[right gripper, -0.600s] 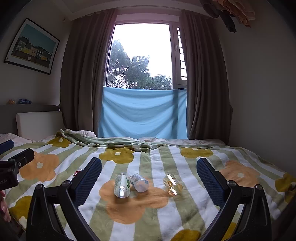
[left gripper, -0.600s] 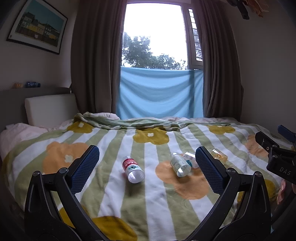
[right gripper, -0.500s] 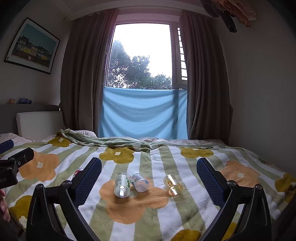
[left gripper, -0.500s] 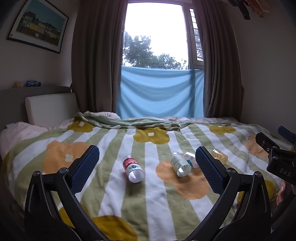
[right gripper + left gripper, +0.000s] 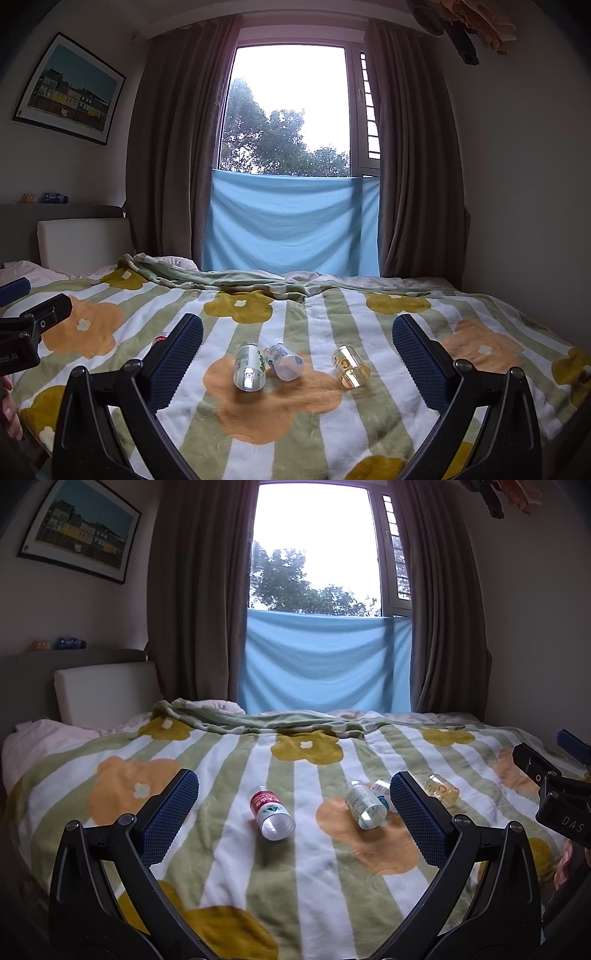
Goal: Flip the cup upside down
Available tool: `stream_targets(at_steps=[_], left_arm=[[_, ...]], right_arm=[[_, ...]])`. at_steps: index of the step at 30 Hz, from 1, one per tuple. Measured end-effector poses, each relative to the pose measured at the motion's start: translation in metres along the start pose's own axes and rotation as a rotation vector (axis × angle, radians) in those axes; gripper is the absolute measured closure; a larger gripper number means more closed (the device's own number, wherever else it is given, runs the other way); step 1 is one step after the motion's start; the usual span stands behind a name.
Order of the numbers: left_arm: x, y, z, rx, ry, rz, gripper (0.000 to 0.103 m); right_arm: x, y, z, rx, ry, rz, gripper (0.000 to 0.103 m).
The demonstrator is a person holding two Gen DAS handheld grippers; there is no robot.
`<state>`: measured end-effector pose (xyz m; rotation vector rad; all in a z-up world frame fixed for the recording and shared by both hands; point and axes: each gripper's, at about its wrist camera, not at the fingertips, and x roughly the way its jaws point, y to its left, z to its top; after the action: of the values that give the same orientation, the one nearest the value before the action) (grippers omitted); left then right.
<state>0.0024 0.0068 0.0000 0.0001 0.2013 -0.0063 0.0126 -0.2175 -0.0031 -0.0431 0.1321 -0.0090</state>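
Observation:
Several clear cups lie on their sides on the striped flowered blanket (image 5: pixel 229 760). A cup with a red label (image 5: pixel 271 809) lies left of centre in the left wrist view. A green-labelled cup (image 5: pixel 250 365) touches a white-labelled cup (image 5: pixel 284 361); both also show in the left wrist view, the green one (image 5: pixel 365 805) in front. A yellowish cup (image 5: pixel 350 366) lies apart to the right, also visible in the left wrist view (image 5: pixel 441 789). My left gripper (image 5: pixel 293 812) is open and empty, short of the cups. My right gripper (image 5: pixel 297 354) is open and empty too.
The bed fills the lower half of both views, with a folded blanket ridge (image 5: pixel 229 277) at the far side. A white headboard cushion (image 5: pixel 105 692) stands at the left. Curtains and a blue cloth (image 5: pixel 291 225) hang behind the bed.
Both views have shifted very slightly; the cups lie where they were and both grippers stay open.

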Motion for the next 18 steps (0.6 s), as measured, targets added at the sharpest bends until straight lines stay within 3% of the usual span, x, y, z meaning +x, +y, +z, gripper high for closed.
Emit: stream_targets(at_steps=[18], left_arm=[[-0.0001, 0.0016, 0.0004, -0.003, -0.001, 0.002, 0.0]], right_arm=[[-0.0016, 0.0016, -0.0007, 0.007, 0.003, 0.012, 0.001]])
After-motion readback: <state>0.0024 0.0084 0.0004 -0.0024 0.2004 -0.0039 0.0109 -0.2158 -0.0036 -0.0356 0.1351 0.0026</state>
